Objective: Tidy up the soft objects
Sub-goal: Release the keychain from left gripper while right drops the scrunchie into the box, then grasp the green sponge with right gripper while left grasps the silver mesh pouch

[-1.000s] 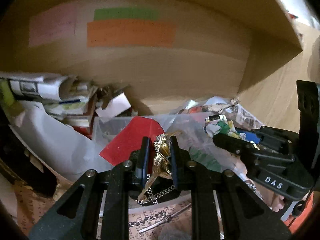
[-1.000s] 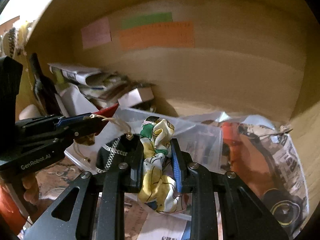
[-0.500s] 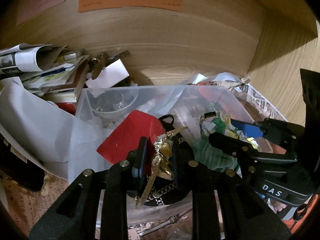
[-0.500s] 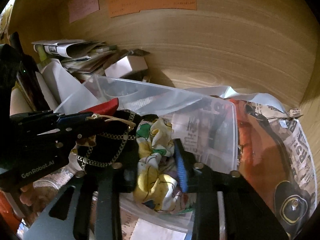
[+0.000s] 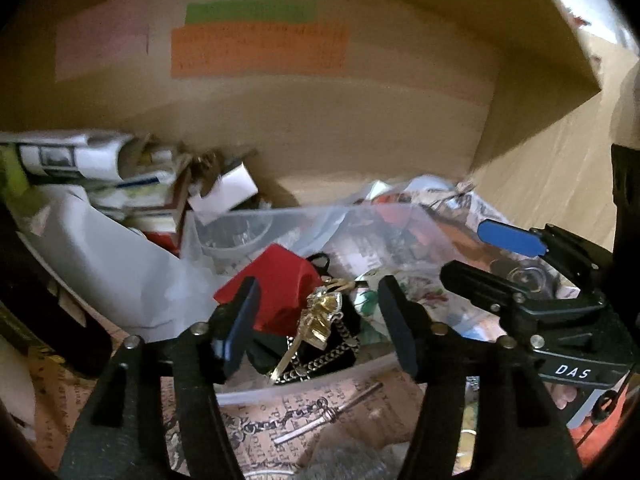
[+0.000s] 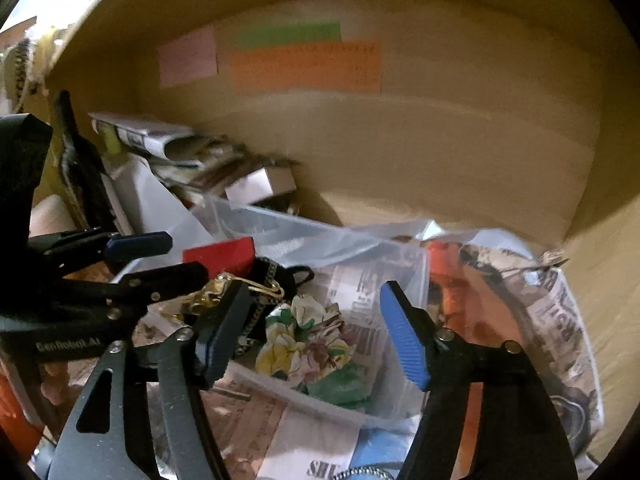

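Note:
A clear plastic bin (image 5: 280, 216) (image 6: 304, 228) stands on the shelf. Inside lie a gold bow hair clip (image 5: 322, 316) (image 6: 224, 286) on a black chain-trimmed piece (image 5: 320, 360) (image 6: 260, 300), a red piece (image 5: 280, 284) (image 6: 220, 254), and a floral scrunchie (image 6: 312, 344) (image 5: 384, 300). My left gripper (image 5: 318, 316) is open just above the gold clip, holding nothing. My right gripper (image 6: 310, 330) is open above the scrunchie, empty. Each gripper also shows in the other's view: the right (image 5: 532, 276), the left (image 6: 132, 268).
The wooden back wall carries pink, green and orange labels (image 5: 256, 50) (image 6: 306, 66). Rolled newspapers and boxes (image 5: 100, 172) (image 6: 160, 140) pile at the left. A newspaper-print bag (image 6: 552, 320) lies at the right. A chain with a metal bar (image 5: 320, 420) lies in front of the bin.
Both grippers have opened. The left one let go of the gold clip and the right one let go of the scrunchie; both items now lie in the bin. Both grippers have pulled back.

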`<act>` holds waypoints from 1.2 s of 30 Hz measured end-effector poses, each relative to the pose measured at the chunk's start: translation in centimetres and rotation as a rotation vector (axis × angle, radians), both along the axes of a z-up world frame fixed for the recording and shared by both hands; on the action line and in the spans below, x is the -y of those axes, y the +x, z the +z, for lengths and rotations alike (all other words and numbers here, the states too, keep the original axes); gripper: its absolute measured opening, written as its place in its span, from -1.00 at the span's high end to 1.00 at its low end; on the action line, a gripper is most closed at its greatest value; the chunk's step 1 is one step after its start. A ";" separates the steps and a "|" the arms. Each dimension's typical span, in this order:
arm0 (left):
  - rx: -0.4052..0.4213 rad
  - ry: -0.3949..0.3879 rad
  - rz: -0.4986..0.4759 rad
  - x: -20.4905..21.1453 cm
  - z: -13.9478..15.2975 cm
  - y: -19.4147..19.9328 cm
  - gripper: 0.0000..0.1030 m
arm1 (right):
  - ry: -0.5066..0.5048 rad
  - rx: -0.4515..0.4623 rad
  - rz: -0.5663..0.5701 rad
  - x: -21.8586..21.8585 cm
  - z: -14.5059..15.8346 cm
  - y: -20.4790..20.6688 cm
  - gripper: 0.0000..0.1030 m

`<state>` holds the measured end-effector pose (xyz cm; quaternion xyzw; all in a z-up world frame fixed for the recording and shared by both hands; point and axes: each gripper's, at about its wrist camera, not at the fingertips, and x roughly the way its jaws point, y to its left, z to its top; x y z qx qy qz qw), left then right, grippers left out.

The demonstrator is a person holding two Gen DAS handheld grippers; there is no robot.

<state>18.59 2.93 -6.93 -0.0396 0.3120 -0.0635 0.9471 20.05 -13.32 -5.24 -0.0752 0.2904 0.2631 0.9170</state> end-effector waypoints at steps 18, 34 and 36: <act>-0.015 0.034 -0.027 0.0 -1.9 -7.3 -0.72 | 0.000 0.026 -0.009 2.4 -1.9 -7.9 -0.53; -0.195 0.006 -0.053 0.3 -9.4 -8.4 -0.72 | 0.039 -0.205 -0.024 3.5 -8.4 -10.9 -0.43; -0.188 0.000 -0.043 0.1 -9.8 -8.1 -0.70 | 0.034 -0.211 -0.022 3.3 -8.8 -11.2 -0.16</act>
